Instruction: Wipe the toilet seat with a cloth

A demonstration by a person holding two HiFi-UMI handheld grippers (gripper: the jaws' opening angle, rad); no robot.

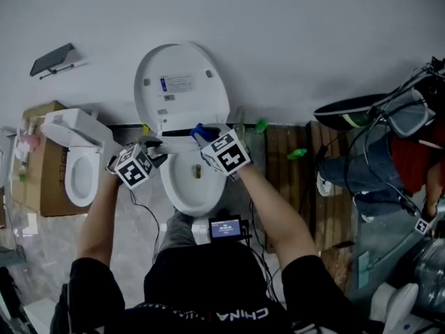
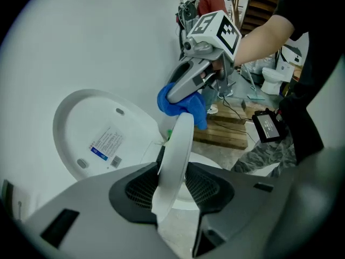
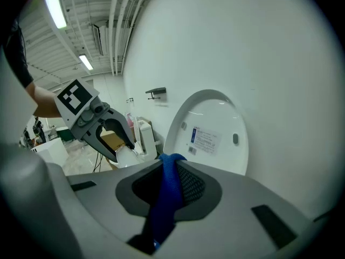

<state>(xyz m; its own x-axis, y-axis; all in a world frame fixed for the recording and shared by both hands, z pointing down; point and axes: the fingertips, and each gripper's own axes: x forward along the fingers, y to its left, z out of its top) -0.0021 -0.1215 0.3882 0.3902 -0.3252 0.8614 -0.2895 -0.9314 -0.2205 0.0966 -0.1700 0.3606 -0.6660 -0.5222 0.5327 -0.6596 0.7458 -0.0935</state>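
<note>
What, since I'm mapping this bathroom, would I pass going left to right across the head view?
Spare toilet → left gripper → right gripper → wooden pallet → person in red.

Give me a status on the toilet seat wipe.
Done: the lid is up and the blue cloth is clamped in the right tool. In hand: the left tool grips the seat, raised on edge. Left: the wiping itself; whether the cloth touches the seat yet cannot be told.

Grey floor (image 1: pixel 135 235): toilet (image 1: pixel 182 199), second toilet (image 1: pixel 76 176), cardboard box (image 1: pixel 52 195), wooden pallet (image 1: pixel 288 186).
</note>
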